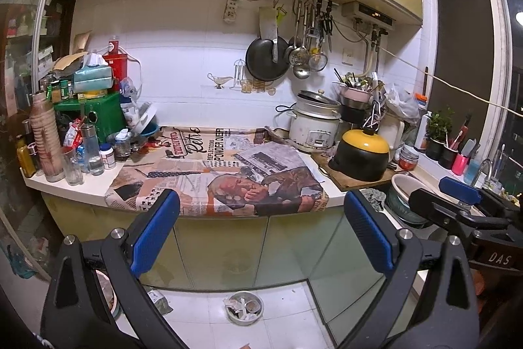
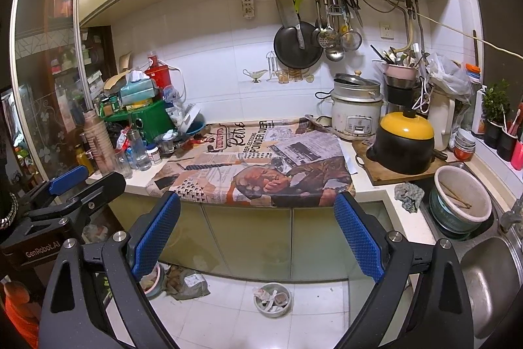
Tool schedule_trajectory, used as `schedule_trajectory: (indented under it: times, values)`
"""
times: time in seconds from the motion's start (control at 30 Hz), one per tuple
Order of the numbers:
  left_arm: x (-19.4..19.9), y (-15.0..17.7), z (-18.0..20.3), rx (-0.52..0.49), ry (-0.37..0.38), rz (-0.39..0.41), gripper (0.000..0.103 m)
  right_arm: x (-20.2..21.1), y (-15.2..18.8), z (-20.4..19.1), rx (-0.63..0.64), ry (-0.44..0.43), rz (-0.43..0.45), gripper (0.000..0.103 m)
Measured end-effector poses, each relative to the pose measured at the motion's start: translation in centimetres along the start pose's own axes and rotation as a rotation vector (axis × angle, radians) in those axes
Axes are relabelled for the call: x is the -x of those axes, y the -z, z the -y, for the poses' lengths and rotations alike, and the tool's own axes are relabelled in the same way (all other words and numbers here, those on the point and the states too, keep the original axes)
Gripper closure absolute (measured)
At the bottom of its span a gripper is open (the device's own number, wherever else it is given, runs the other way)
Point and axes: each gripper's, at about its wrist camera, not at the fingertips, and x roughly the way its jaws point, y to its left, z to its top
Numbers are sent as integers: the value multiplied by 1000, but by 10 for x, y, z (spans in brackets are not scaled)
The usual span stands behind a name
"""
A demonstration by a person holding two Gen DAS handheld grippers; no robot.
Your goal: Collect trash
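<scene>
On the white floor tiles below the counter stands a small metal bowl (image 1: 244,306) (image 2: 273,300) holding crumpled paper scraps. Left of it lies a crumpled grey bag (image 1: 160,300) (image 2: 188,283), beside a second bowl (image 2: 152,282) half hidden behind a finger. My left gripper (image 1: 261,201) is open and empty, held level with the counter edge. My right gripper (image 2: 258,201) is open too, with nothing between its blue pads. Each gripper shows at the edge of the other's view: the right gripper (image 1: 457,192) and the left gripper (image 2: 75,182).
A newspaper-print cloth (image 1: 228,172) (image 2: 261,165) covers the counter. Bottles and boxes (image 1: 81,126) crowd its left end. A rice cooker (image 2: 356,113), a yellow-lidded black pot (image 2: 405,146) on a board, a basin (image 2: 461,198) and a sink (image 2: 490,277) stand on the right.
</scene>
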Motion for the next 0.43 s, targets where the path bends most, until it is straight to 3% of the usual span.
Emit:
schedule_trajectory:
  times: [0.43]
  values:
    - [-30, -3, 0, -7, 4, -43, 2, -24, -6, 2, -35, -3, -29, 9]
